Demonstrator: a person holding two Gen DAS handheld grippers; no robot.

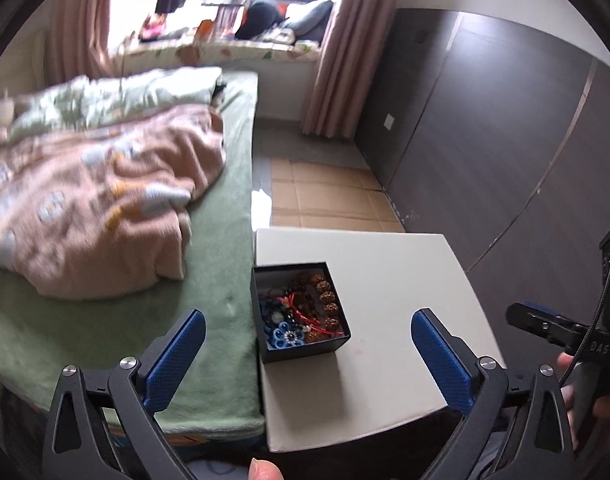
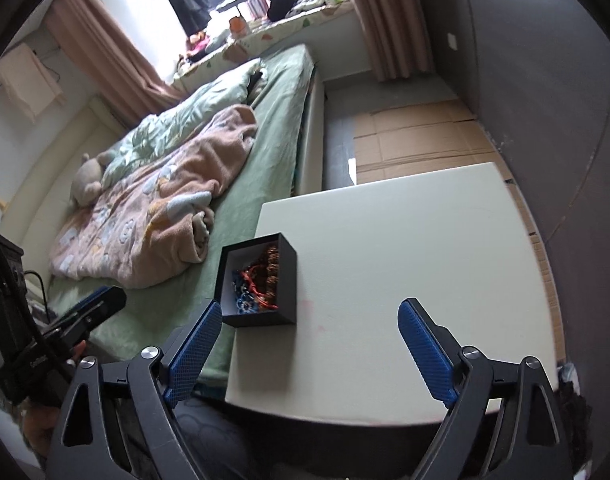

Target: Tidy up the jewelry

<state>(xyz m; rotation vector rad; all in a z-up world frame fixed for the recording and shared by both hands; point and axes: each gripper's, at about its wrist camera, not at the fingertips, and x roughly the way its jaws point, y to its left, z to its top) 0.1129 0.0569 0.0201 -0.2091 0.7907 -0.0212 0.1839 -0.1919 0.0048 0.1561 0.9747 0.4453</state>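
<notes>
A small black open box (image 1: 305,350) stands on the left edge of a white table (image 1: 405,280), next to the bed. It holds a brown bead bracelet (image 1: 325,296), red cord pieces (image 1: 305,312) and a blue flower piece (image 1: 285,336). My left gripper (image 1: 309,314) hovers above and in front of the box, open wide, nothing between its blue pads (image 1: 173,360). The right gripper (image 2: 311,305) is open too and empty, above the table (image 2: 405,260) just right of the box (image 2: 289,276). Each gripper shows at the other view's edge: the right gripper (image 1: 545,320), the left gripper (image 2: 97,308).
A bed with a green sheet (image 1: 217,240) and a pink blanket (image 1: 105,200) lies left of the table. Flattened cardboard (image 1: 325,192) covers the floor beyond it, and a dark wardrobe (image 1: 505,140) lines the right. A thumb (image 1: 265,470) shows at the bottom.
</notes>
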